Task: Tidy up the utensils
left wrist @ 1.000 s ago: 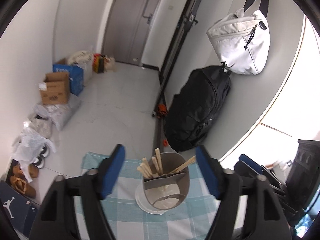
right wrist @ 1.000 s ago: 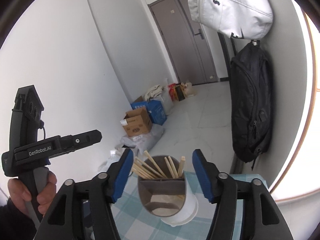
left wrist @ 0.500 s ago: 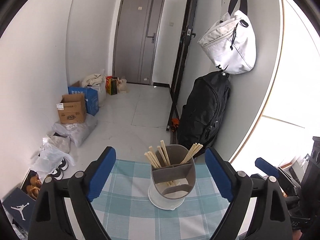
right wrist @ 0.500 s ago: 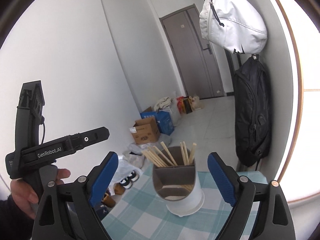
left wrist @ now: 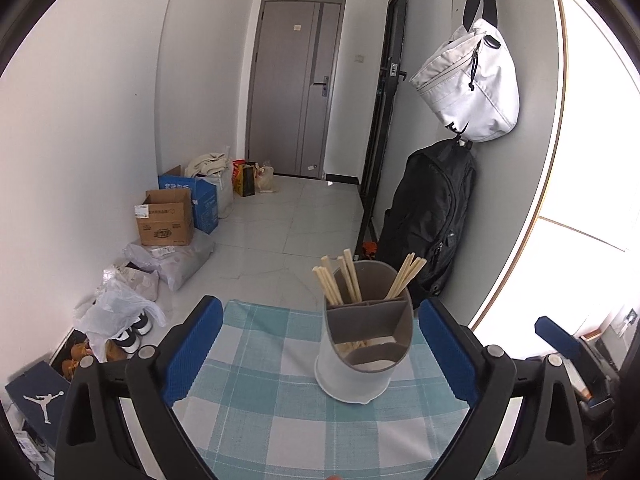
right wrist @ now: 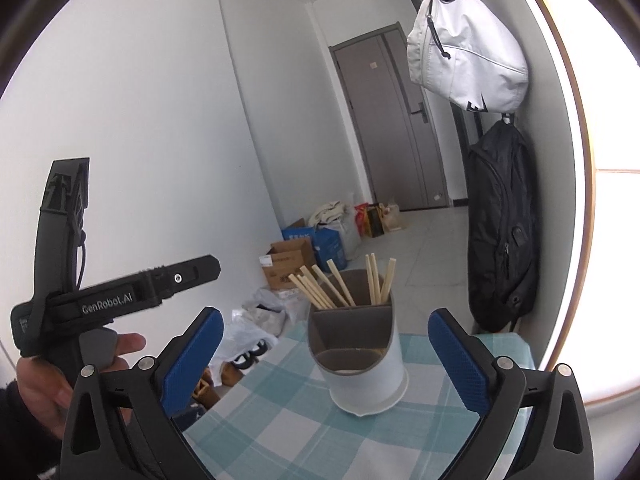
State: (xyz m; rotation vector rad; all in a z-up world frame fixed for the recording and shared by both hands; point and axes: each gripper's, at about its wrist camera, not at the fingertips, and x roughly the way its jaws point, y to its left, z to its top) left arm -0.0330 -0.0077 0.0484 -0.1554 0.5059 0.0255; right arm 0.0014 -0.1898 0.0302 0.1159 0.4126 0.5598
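Over the checked cloth [left wrist: 256, 412], both grippers [left wrist: 318, 350] [right wrist: 324, 354] have backed off the holder [left wrist: 366, 344], jaws just spread wide.

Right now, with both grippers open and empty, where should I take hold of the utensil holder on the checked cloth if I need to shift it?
Grip the white lower wall of the utensil holder, level and from the near side, jaws on its left and right flanks. It stands upright and round, and the chopsticks fan out above the rim, so coming from the top would likely knock them. The right gripper already brackets it.
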